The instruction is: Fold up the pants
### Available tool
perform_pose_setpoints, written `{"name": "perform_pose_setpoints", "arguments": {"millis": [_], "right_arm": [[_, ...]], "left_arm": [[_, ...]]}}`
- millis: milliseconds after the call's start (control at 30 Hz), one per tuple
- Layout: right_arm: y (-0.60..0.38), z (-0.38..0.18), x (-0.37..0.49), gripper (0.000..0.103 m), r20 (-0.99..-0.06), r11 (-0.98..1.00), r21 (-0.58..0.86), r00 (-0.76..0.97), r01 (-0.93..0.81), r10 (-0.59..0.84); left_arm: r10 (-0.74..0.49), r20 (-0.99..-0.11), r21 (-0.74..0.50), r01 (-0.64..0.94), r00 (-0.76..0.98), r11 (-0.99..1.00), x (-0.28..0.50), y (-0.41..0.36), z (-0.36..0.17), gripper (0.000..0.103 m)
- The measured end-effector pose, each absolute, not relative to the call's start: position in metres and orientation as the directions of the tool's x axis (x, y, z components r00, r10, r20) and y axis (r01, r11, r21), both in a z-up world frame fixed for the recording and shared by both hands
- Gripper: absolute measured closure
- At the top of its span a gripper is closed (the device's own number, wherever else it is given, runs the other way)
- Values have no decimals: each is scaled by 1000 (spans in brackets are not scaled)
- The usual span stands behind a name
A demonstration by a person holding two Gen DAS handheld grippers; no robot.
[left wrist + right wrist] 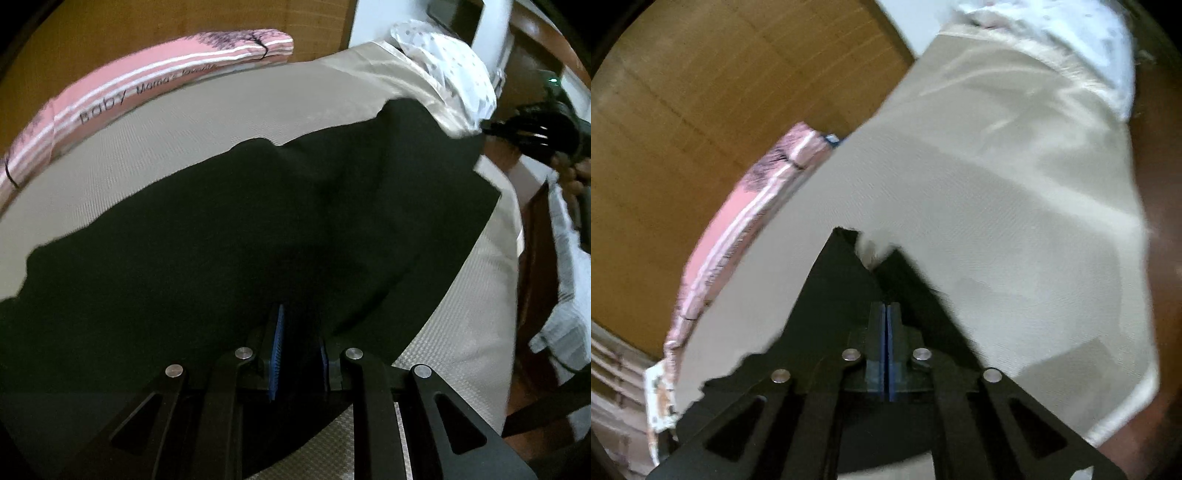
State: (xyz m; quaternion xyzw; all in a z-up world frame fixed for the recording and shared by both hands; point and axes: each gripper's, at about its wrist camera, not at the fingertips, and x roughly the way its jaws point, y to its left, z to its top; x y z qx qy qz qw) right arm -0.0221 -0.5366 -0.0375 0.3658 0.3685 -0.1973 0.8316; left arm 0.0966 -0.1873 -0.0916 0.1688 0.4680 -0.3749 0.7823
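While the black pants (258, 229) lie spread across a beige-covered bed (184, 110), both hand-held tools have hold of the cloth, and the first fold looks to be under way. At the near edge, the left gripper (298, 350) has its blue-padded fingers (277, 343) nearly together with dark fabric bunched between them. Seen from the right wrist, the right gripper (887, 350) is pinched fully closed, and black cloth rises in a tented peak in front of it, apparently caught in the pads. In the left view that tool appears blurred at the far right, by the garment's far corner. A pink striped cushion (147, 81) lines the far left edge of the bed, against a wooden wall. By these frames the step in hand is lifting one end of the pants; the next move would seem to call for carrying that end over the rest, both grips kept firm and level so the edges meet without the fabric slipping.
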Motion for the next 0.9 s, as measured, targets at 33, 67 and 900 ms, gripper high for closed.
{"name": "perform_pose_setpoints", "arguments": {"millis": [33,67,900], "right_arm": [[-537,-40,-34,102,-767,649,447,637,616,-75],[-538,-46,-45,103,-779,635,445,623,631,-73],[-534,-109,-68,85,-772,467,586,631,663,74]], "left_arm": [[-423,-858,-67,753,292,655,93,-190,-92,86],[-414,-857,-43,759,306,649,90,-192,-92,86],[-389,-860,-6,755,330,655,86,-194,-93,85]]}}
